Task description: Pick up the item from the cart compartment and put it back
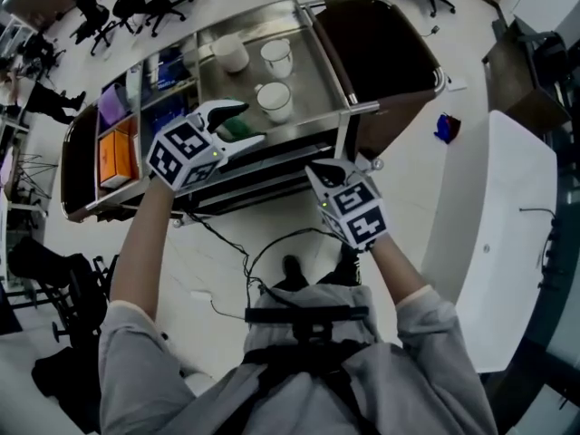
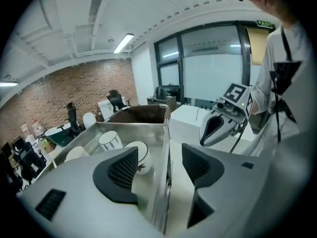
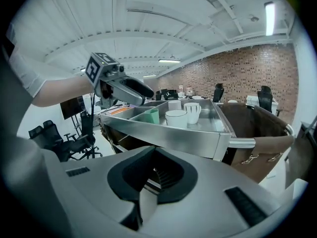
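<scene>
Two tools hang at the near side of the stainless steel cart (image 3: 188, 140). The left tool (image 1: 249, 121) is spread and empty, poised over the small green cup (image 3: 151, 116), which I take to be the task's thing and which stands in its compartment just inside the rim. The right tool (image 1: 333, 168) is pressed together on nothing, lower down and outside the cart.

The likeliest slip is a spread jaw catching the steel rim or the divider on the way down, or nudging the light cup over before the pads close on it. A wide plain white cup (image 1: 274, 98) sits close behind and could get knocked; a striped white cup (image 1: 277, 57) stands further back. A loose black cable (image 1: 236, 243) loops on the floor by the person's feet.
</scene>
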{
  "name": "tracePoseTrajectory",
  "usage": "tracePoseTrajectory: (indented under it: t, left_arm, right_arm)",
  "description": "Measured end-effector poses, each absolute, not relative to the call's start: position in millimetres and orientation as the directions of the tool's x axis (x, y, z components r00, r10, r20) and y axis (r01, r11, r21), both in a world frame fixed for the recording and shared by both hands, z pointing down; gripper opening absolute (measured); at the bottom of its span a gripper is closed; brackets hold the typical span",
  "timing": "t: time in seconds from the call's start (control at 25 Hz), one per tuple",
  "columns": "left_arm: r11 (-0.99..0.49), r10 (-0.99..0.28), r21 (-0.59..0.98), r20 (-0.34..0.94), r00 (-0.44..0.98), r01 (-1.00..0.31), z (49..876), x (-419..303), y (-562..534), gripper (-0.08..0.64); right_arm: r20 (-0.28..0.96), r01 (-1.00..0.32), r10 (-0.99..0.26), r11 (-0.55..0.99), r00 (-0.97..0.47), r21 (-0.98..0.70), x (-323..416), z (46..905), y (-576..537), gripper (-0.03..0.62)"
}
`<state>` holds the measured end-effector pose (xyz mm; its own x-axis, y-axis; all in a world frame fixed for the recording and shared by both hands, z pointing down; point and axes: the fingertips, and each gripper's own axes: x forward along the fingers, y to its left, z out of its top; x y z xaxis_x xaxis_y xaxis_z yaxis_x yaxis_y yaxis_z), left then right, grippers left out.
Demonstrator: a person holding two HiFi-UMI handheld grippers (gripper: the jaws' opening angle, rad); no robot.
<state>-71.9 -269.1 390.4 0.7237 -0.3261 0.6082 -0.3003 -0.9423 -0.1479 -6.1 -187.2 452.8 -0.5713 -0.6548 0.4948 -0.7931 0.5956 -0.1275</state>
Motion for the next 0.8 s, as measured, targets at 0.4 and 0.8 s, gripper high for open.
tracePoseTrajectory:
  t: [0.4,0.8]
  left_arm:
    - [-0.990,-0.131,-0.135,0.820,0.558,-0.034,421,-43,-320,0.410]
    - [-0.997,-0.026,-0.049,0.923,0.384,0.051,466,-31,-348,0.448]
  right_arm:
    - [0.503,-0.790,-0.645,0.598,-0.575,-0.137,-5,452,-194,0.009]
    - [0.513,-0.806,-0.652,0.574,-0.558,-0.146,9,459,-206,0.009]
